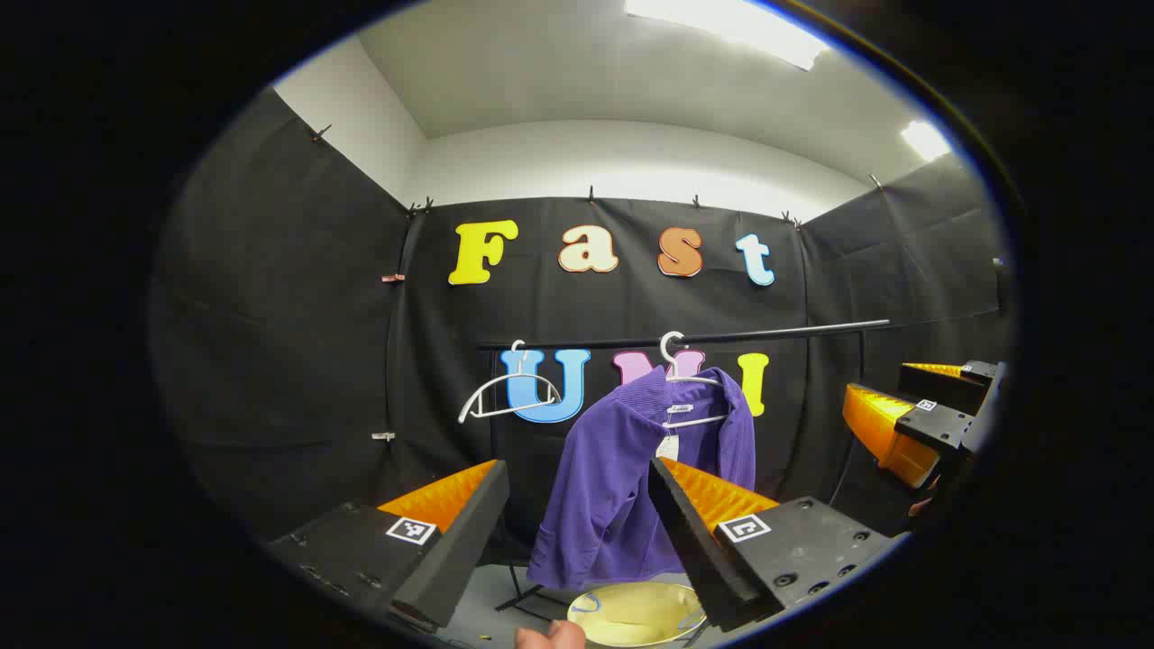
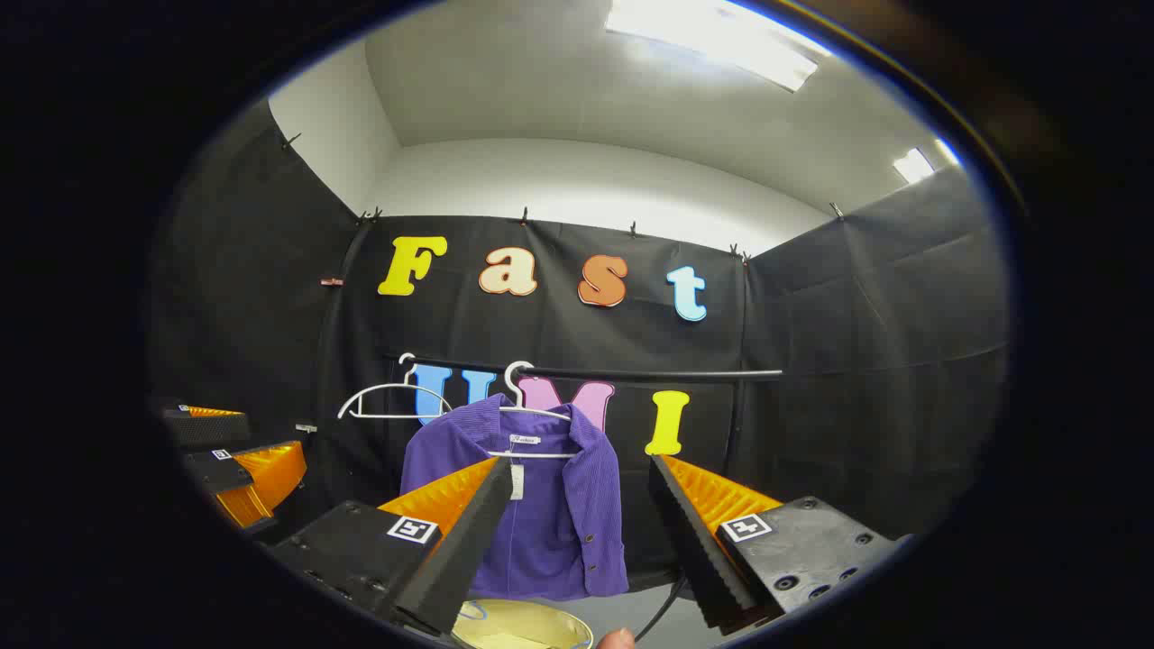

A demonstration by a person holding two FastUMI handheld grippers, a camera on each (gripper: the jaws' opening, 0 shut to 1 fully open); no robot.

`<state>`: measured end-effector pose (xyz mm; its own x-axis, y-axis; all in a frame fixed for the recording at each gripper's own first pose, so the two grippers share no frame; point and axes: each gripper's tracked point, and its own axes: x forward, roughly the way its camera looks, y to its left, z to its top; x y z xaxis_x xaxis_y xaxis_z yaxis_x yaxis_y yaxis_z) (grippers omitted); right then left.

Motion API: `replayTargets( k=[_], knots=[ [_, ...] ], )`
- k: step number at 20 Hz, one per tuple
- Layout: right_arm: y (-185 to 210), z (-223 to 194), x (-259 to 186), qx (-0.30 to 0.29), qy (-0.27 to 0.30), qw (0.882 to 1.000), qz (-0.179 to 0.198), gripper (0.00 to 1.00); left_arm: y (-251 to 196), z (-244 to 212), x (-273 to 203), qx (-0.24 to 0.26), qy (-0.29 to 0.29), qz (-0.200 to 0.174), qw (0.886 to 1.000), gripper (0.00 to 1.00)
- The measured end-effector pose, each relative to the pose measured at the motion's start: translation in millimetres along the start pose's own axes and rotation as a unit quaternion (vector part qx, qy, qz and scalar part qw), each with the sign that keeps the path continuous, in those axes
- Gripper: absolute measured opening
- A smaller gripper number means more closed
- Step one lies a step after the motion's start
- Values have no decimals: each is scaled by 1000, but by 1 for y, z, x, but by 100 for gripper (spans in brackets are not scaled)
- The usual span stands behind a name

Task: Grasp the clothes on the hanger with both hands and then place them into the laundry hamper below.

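The rail (image 1: 685, 339) spans the booth; from it the shirt (image 1: 622, 487) hangs on a hanger (image 1: 685, 379), with the hamper (image 1: 631, 613) below the rail. Both grippers — left (image 1: 577, 514), right (image 2: 577, 514) — have jaws spread, short of the shirt. Risk: pulling down snags the collar, dragging the hanger off — or the spare hanger (image 1: 509, 397) beside it.
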<state>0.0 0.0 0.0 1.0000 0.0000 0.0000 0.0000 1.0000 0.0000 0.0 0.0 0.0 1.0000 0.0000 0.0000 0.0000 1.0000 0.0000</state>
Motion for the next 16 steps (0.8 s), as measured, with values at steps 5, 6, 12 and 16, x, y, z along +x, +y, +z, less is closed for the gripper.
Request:
replayTargets(
  k=[5,6,12,16],
  knots=[
    [2,0,2,-1,0,1000,2,98,-4,-2,0,3,2,-6,1000,98],
    [3,0,2,-3,-1,1000,3,98,-3,-1,1,3,1,-6,1000,98],
    [3,0,8,-2,-17,1000,8,98,-2,-4,0,14,-1,-1,1000,98],
    [2,-7,14,7,-8,1000,6,96,1,-8,-11,18,2,6,1000,98]
  ],
)
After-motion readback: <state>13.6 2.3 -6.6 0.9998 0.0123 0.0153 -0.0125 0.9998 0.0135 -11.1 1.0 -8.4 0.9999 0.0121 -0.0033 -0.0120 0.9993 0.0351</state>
